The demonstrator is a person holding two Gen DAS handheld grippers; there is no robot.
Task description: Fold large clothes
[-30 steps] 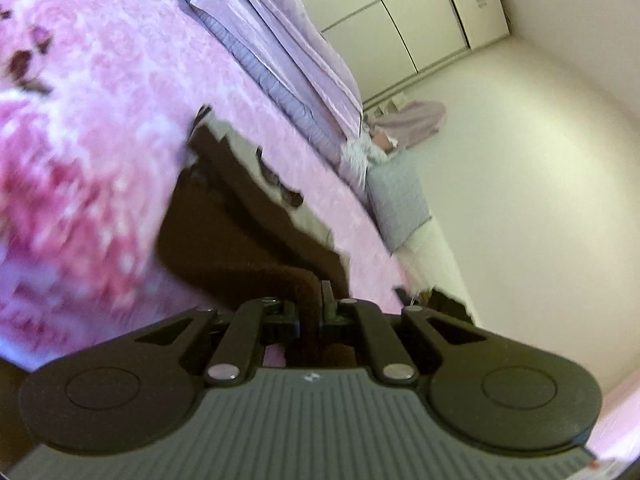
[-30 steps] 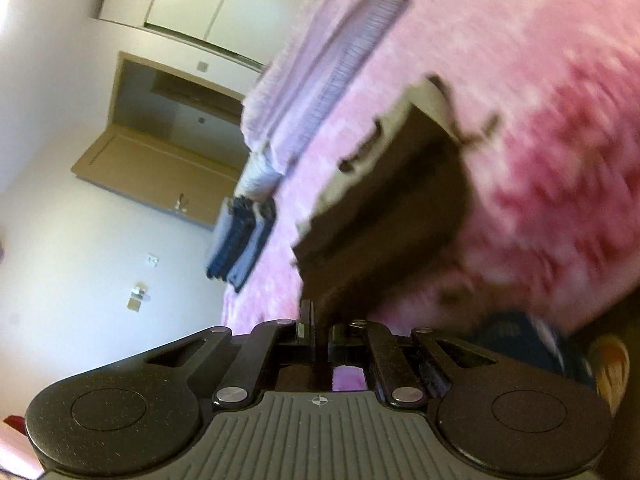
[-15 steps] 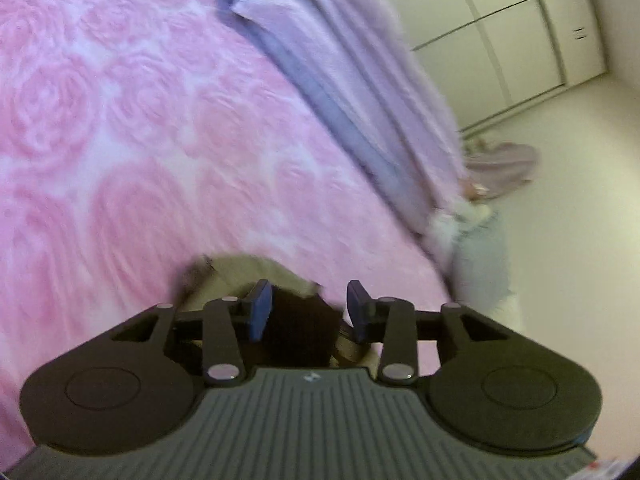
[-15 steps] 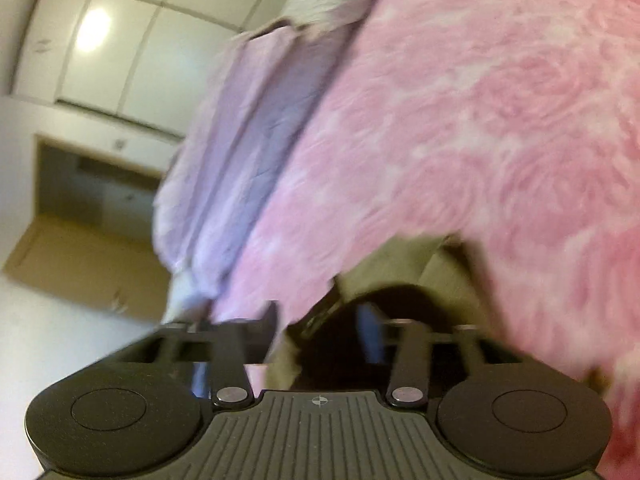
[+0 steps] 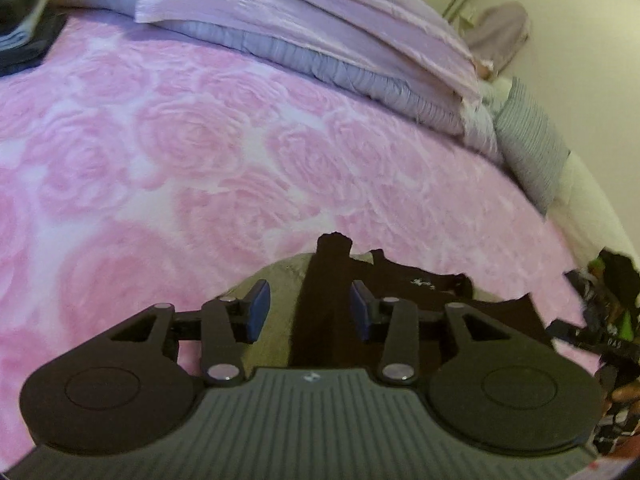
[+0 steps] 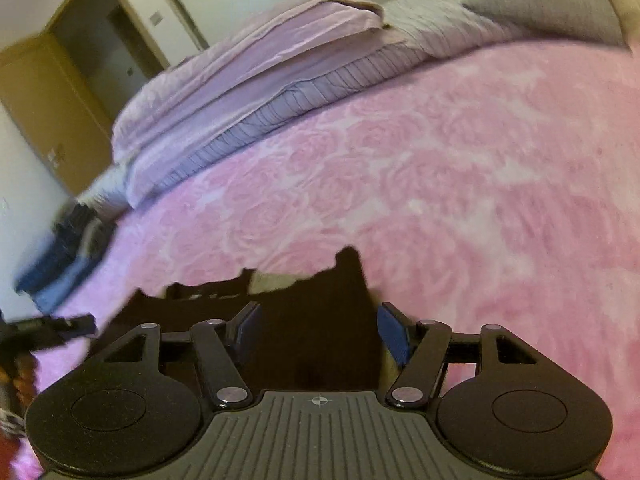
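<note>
A dark brown garment with a tan inner side (image 5: pixel 332 280) lies on the pink rose-patterned bedspread (image 5: pixel 180 140), right under both grippers. In the left wrist view my left gripper (image 5: pixel 307 310) is open, its blue pads either side of a dark strip of the cloth without pinching it. The right wrist view shows the same garment (image 6: pixel 312 312) spread between the parted fingers of my right gripper (image 6: pixel 318 330), also open. The garment's near part is hidden behind the gripper bodies. The other gripper (image 6: pixel 44 330) shows at the left edge.
Folded lilac quilts (image 5: pixel 320 32) lie along the far side of the bed. Folded dark blue clothes (image 6: pixel 60 256) sit near the bed's left corner. A striped grey pillow (image 5: pixel 528 140) rests at the right edge. Cupboards and a wooden door (image 6: pixel 44 96) stand behind.
One second ago both grippers were shut on the raised garment. They lowered it onto the bedspread and opened, letting it go; the cloth now lies flat beneath them.
</note>
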